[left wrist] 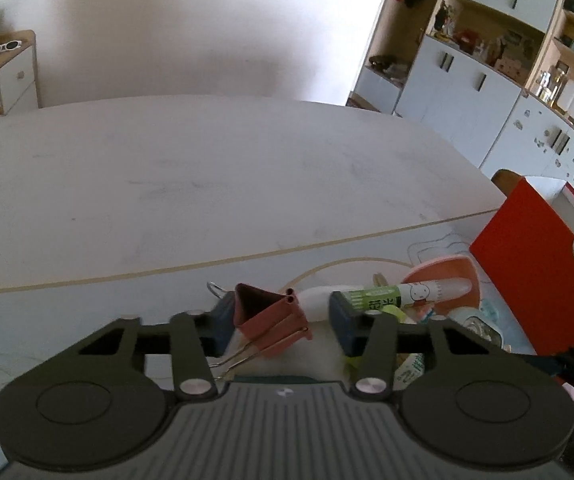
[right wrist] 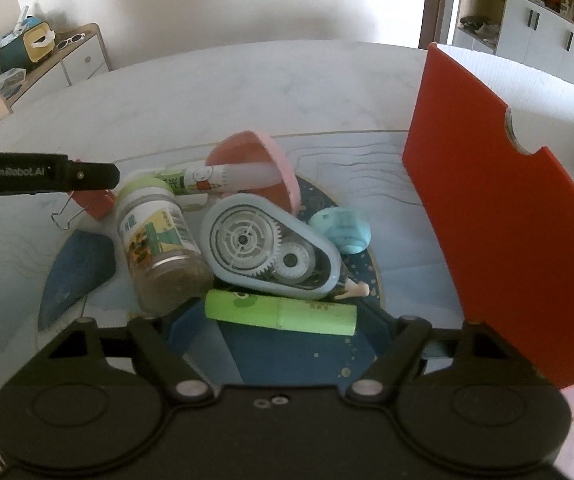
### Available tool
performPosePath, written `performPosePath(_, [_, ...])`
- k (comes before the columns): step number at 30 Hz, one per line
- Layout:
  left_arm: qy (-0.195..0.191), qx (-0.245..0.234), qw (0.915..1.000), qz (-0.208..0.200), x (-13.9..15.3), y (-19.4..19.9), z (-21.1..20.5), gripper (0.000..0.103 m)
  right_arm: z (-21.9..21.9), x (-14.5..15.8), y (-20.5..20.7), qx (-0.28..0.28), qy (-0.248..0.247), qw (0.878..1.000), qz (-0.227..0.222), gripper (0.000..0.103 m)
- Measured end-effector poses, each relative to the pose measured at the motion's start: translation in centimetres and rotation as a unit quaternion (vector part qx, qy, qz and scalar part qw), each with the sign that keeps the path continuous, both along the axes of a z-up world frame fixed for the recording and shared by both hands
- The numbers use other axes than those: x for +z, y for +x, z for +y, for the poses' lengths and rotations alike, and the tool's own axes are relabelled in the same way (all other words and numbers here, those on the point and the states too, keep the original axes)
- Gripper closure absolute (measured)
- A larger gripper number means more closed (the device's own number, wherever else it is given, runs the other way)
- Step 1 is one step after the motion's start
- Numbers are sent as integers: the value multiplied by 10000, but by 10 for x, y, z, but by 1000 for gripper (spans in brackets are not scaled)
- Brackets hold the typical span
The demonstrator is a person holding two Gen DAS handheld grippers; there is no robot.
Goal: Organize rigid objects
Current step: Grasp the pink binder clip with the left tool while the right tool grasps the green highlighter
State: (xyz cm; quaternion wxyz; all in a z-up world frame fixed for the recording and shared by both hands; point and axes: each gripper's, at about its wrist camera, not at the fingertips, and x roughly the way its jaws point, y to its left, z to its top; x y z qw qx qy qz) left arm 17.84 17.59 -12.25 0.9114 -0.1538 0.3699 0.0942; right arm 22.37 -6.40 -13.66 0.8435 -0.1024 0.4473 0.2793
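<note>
Left wrist view: left hand-held gripper (left wrist: 281,322), jaws part-closed around pink binder clip (left wrist: 269,322); left pad touches it, right pad stands clear — no grip yet. Clip lies on bench (left wrist: 207,184) near front edge. Light, stiff, springy steel; take the folded body, not the loose wire handles

Right wrist view: right hand-held gripper (right wrist: 283,334) wide open, holding nothing, over green glue stick (right wrist: 281,312) on the mat by the red bin (right wrist: 499,216). Stick light, smooth, rolls; grip across its middle. Spice jar (right wrist: 159,240) likely heavier, maybe glass
</note>
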Motion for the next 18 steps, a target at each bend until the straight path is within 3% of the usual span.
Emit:
performPosePath(8, [-69, 3, 10000, 59, 2, 1, 0, 71, -5, 2, 0, -18, 30, 10000, -28, 22])
performPosePath(18, [11, 25, 10000, 91, 9, 1, -10, 73, -29, 27, -13, -106, 296, 9995, 16, 22])
